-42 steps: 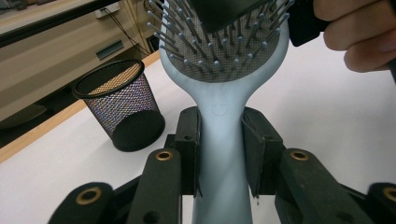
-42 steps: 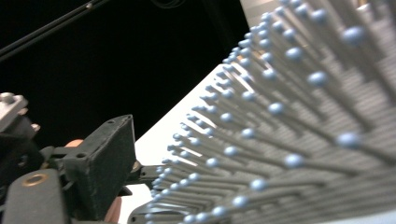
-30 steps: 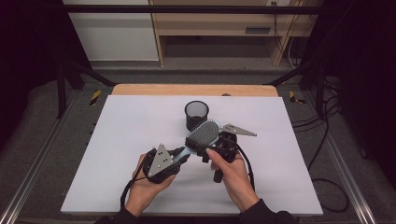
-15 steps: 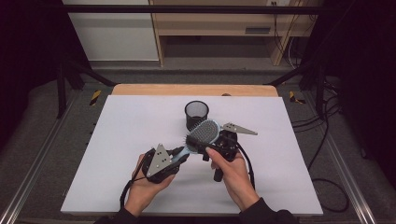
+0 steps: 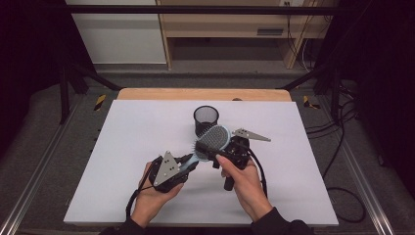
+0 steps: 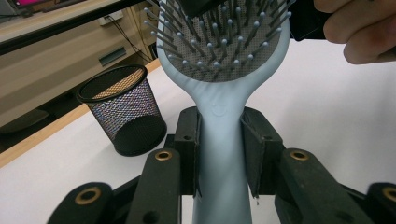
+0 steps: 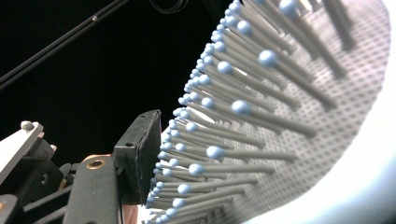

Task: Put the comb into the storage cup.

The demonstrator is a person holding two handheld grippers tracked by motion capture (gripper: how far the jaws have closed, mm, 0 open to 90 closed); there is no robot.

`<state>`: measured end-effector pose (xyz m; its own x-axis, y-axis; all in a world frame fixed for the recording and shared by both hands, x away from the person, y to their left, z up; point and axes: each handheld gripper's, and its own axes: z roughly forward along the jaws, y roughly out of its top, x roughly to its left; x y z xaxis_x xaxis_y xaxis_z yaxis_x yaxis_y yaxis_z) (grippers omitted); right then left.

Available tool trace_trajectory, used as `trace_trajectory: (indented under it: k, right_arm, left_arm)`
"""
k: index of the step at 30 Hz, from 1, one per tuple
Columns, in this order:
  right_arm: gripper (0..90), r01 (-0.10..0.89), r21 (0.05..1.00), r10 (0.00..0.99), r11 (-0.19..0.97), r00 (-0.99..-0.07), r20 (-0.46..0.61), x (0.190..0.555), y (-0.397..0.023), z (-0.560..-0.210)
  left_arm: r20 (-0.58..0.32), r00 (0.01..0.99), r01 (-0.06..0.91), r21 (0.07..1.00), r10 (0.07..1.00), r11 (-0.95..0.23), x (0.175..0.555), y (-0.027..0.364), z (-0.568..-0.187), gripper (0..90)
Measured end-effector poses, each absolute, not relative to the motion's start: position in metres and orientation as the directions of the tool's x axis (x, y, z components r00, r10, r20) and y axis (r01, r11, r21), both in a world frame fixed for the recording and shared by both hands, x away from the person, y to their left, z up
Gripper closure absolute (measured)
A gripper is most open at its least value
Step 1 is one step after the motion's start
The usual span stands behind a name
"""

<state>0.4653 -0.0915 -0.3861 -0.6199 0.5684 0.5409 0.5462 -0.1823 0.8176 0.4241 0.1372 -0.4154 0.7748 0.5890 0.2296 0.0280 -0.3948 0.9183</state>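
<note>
Near the table's (image 5: 122,196) front edge, the left gripper (image 6: 219,149) clamps the light, rigid hairbrush's (image 6: 219,70) handle while the right gripper's (image 5: 222,152) jaws have just been closing over its springy-bristled head.

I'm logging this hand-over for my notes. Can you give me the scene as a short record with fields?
held thing: hairbrush, light blue, bristles facing the left gripper's camera
left gripper: shut on the brush handle
right gripper: at the brush head, jaws have just been closing; one pad at the bristle tips
nearby: black mesh cup, upright, apart from the brush
surface: white table
</note>
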Motion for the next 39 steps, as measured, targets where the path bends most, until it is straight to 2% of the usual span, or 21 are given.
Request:
trace_trajectory:
  k: [39]
  right_arm:
    - [43.2, 0.527, 0.837, 0.571, -0.148, -0.646, 0.507, 0.4625, -0.0865, -0.3779]
  left_arm:
    - [0.224, 0.77, 0.036, 0.92, 0.598, -0.391, 0.425, 0.1395, -0.4169, 69.6]
